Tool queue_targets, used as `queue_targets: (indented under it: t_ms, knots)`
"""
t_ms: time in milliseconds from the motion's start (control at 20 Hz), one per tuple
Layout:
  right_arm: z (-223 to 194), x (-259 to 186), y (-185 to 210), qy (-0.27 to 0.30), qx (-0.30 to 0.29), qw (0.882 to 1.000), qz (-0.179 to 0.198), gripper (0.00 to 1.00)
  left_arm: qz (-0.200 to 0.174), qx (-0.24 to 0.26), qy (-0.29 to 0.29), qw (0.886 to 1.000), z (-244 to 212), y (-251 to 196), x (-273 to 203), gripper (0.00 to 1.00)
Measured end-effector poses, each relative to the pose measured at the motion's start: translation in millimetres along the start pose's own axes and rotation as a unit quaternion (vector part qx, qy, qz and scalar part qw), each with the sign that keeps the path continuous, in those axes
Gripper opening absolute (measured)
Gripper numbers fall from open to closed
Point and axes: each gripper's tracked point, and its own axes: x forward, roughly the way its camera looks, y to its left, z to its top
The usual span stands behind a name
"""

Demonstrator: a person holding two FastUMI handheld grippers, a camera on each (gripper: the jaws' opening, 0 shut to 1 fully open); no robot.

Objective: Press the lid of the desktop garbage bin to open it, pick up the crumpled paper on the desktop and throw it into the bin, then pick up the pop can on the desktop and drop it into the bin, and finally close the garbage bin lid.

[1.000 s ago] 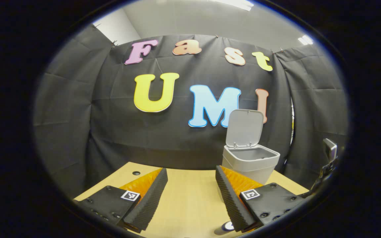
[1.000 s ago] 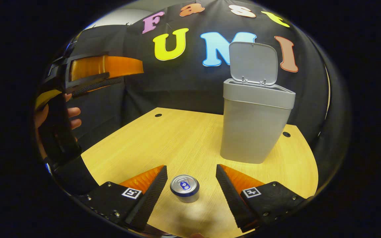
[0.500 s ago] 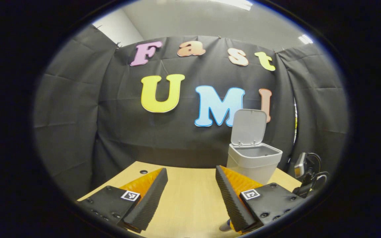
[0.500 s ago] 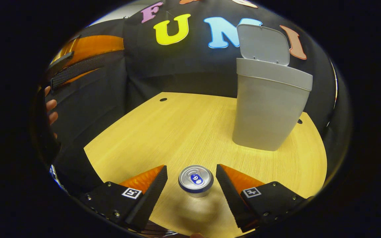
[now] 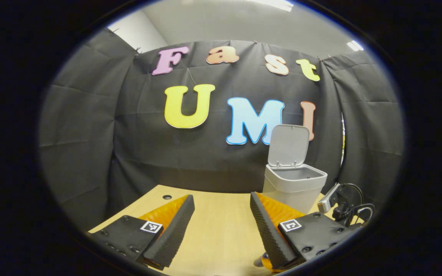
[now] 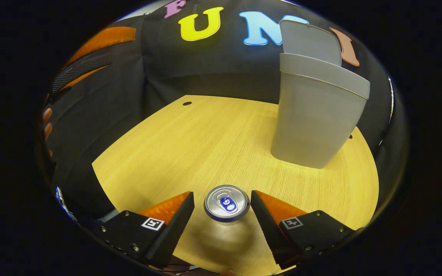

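Nearest, in the right gripper view, my right gripper (image 6: 222, 205) stands with its jaws wide apart and the pop can (image 6: 226, 199) upright between the two fingers, closer to the right-hand one; I cannot tell whether that finger touches it, and neither presses it.

Item: pop can, silver top with a blue tab, standing on the desktop (image 6: 190, 145) near its front edge.

Item: desktop, pale wood grain, rounded outline, with a small dark hole (image 6: 187, 103) toward the far left.

Item: garbage bin (image 6: 317, 115), grey, standing on the desktop beyond the can and to the right, lid (image 6: 311, 42) raised upright behind its mouth.

Item: my left gripper (image 6: 86, 63), seen high at the left of the right gripper view, with fingers of the hand (image 6: 47, 122) that holds it at the edge.

Item: in the left gripper view, my left gripper (image 5: 222, 220) held above the desktop, jaws wide open, holding nothing.

Farthest: black cloth wall (image 5: 148, 153) around the booth, grey ceiling (image 5: 244, 23) with light panels above it.
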Motion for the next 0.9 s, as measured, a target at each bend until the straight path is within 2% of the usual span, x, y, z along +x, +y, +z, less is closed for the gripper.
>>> queue_targets:
  t_ms: [550,650,900]
  knots:
    - [-15,20,-1,0.032,0.002,0.999,-0.005,0.95,0.008,-0.005,0.016,1.0,-13,7,-6,0.95]
    - [-15,20,-1,0.032,0.004,0.999,-0.004,0.86,0.008,-0.012,0.02,1.0,-15,6,-7,0.95]
    - [-11,17,-3,0.022,0.003,1.0,0.0,0.84,0.005,-0.022,0.029,0.999,-23,2,-6,0.95]
